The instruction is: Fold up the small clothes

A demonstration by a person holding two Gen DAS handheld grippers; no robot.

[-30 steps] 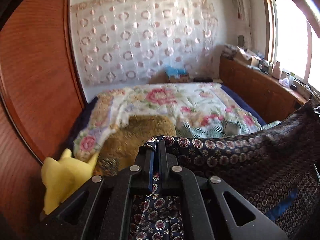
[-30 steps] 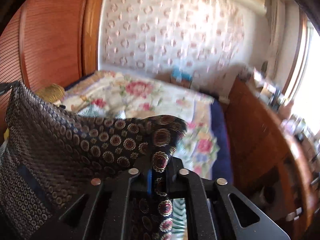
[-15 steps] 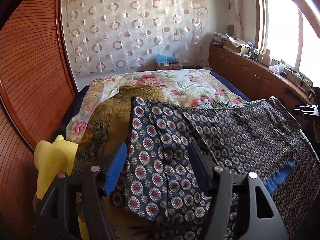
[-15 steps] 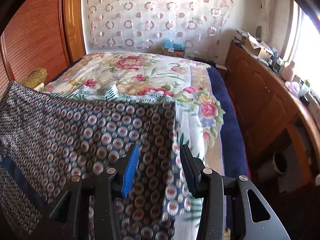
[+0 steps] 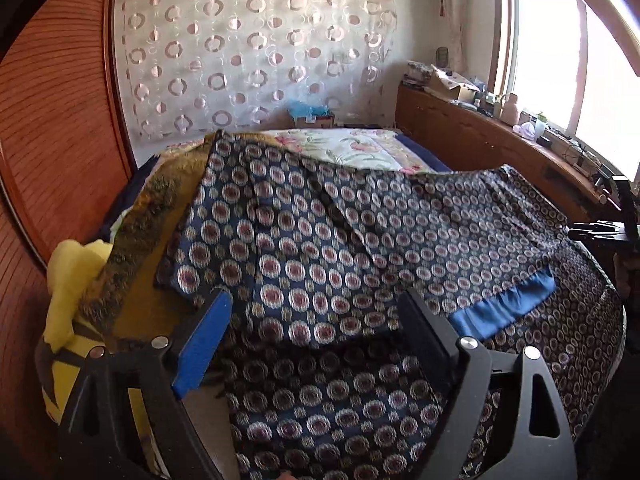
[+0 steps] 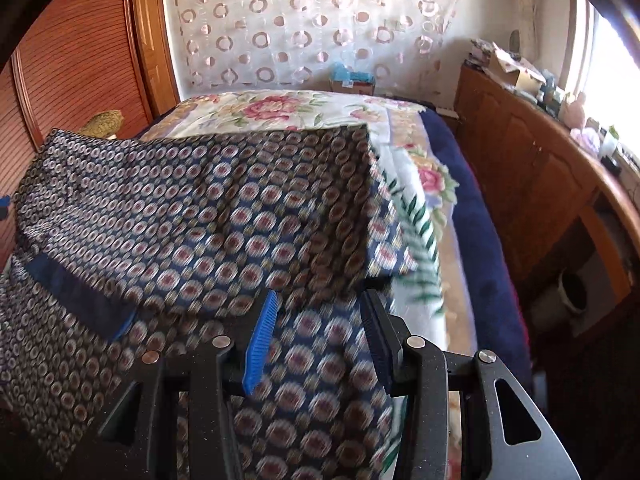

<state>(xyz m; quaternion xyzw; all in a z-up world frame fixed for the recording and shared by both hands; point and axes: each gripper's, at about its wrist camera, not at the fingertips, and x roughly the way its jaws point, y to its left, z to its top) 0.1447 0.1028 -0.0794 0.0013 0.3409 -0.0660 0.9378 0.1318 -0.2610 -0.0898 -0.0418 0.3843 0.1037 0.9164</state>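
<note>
Here, the left gripper stood with its jaws wide apart, nothing between them, poised at the lower centre of the left wrist view just over the near edge of the patterned garment. The garment, dark navy with rows of red-and-cream medallions, lay spread across the floral bedspread, its upper layer folded over the lower one so that a plain blue band showed at the lower right of the frame. Left of the garment lay a mustard-brown cloth, partly under the garment's left edge, and a yellow plush toy sat at the far left against the wooden sliding door. The right gripper was likewise parted, jaws apart and gripping nothing, at the lower centre of the right wrist view; the garment filled the left and centre of that frame, its folded right edge running just above the fingertips, with slight motion blur there. The blue band appeared at lower left in that view. The bedspread was exposed right of the garment, with a wooden cabinet along the right side and a circle-patterned curtain across the top.
</note>
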